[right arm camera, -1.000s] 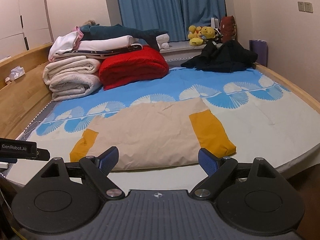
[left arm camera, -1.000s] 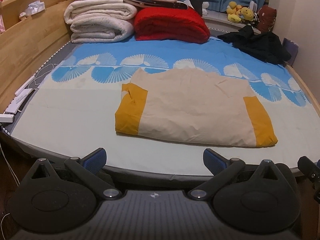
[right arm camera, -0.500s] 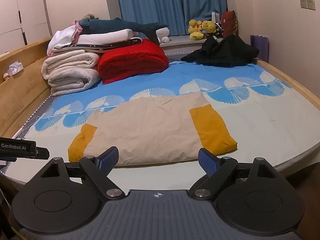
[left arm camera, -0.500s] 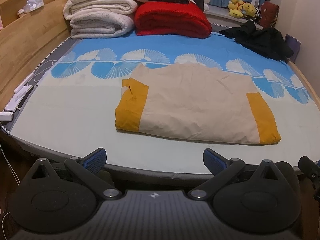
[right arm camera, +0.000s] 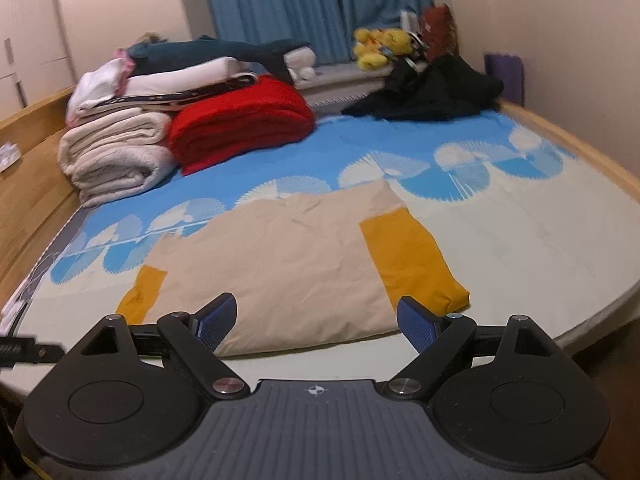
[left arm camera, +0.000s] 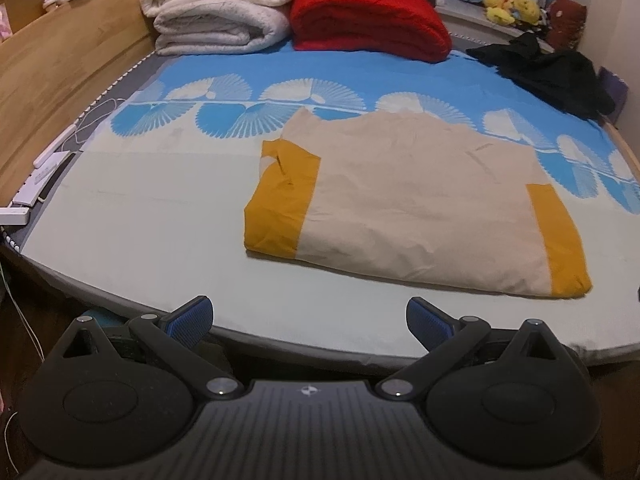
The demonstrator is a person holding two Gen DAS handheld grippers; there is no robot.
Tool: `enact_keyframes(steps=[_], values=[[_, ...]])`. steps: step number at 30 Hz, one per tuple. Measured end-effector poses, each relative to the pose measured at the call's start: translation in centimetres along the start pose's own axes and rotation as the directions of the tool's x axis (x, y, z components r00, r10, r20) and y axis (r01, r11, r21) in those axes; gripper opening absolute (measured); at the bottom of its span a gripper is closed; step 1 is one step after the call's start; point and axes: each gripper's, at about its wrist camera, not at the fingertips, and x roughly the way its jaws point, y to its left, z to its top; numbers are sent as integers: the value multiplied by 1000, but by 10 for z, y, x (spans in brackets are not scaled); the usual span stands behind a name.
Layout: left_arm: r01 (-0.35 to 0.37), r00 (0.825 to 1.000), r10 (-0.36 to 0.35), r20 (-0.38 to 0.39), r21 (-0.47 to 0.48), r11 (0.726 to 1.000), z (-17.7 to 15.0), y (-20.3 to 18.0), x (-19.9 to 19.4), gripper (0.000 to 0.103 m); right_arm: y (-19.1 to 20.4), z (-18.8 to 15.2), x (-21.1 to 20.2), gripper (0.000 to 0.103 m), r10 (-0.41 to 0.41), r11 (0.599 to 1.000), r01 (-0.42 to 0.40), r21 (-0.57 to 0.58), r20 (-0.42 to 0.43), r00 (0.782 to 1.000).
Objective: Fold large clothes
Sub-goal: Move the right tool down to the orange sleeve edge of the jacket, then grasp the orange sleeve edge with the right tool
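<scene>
A beige garment with mustard-yellow sleeve ends (left arm camera: 416,204) lies flat, partly folded, on the bed; it also shows in the right wrist view (right arm camera: 288,264). My left gripper (left arm camera: 308,320) is open and empty, over the bed's near edge, short of the garment's near left part. My right gripper (right arm camera: 316,320) is open and empty, just above the garment's near hem, with its right finger (right arm camera: 416,322) close to the yellow right sleeve end (right arm camera: 412,264).
Folded white blankets (left arm camera: 216,12) and a red blanket (left arm camera: 368,20) are stacked at the bed's far end. A black garment (left arm camera: 548,72) lies at the far right. A wooden side board (left arm camera: 60,88) runs along the left, with white power strips (left arm camera: 36,188).
Both grippers have moved forward and lower toward the bed. The right one now reaches over the garment's near hem. The garment has not moved.
</scene>
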Motion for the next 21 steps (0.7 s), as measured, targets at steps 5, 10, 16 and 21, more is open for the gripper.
enact_keyframes(steps=[5, 10, 16, 21], values=[[-28, 1000, 28, -6, 2, 1000, 17, -12, 41, 103, -54, 9, 69, 88, 11, 973, 9, 229, -85, 996], [-41, 999, 41, -29, 12, 999, 37, -39, 99, 103, -112, 5, 138, 88, -27, 889, 98, 447, -164, 986], [-49, 995, 48, -92, -1, 999, 64, -77, 179, 103, -155, -3, 200, 88, -78, 804, 212, 555, -254, 964], [-69, 990, 71, -121, 22, 997, 77, -108, 233, 103, -172, -3, 221, 88, -122, 764, 297, 573, -324, 938]])
